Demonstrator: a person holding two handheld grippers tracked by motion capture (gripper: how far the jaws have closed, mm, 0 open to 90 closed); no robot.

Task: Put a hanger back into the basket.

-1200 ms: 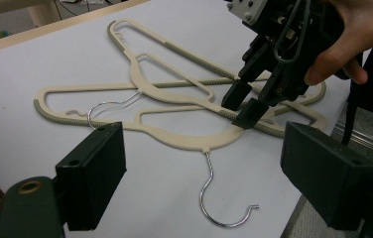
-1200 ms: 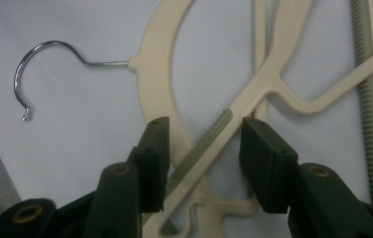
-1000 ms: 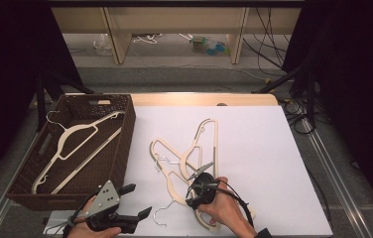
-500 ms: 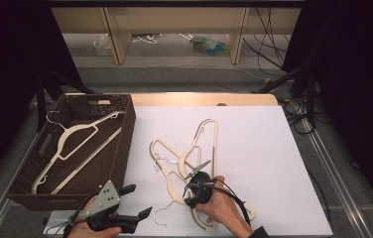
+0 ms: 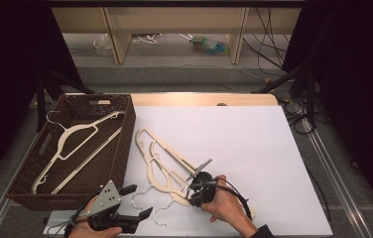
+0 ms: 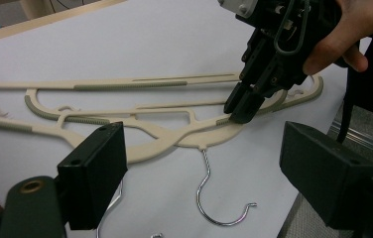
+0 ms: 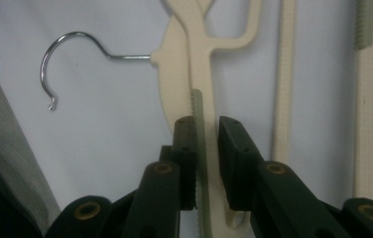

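Down at the near edge of the white sheet [image 5: 254,134], the right gripper [image 5: 198,194] has just been closing its jaws on the arm of a cream hanger [image 5: 172,174], and the right gripper view shows both pads pressed against that arm [image 7: 205,148] with its ribbed grey strip between them, so the grip looks firm. That hanger lies flat on the sheet in a small overlapping pile with another one [image 6: 125,83], just right of the basket [image 5: 125,144]; its wire hook [image 6: 214,198] points toward the person and rests on the sheet. From the left gripper view, the right gripper [image 6: 244,106] comes down steeply onto the hanger near the neck, the right hand [image 6: 353,29] wrapped round its body. The left gripper [image 5: 137,204] sits low at the near-left corner, close to the basket's front, its jaws spread wide with nothing between them, aimed across the sheet at the hooks. Inside the basket a third hanger [image 5: 75,141] lies slantwise, apart from the pile
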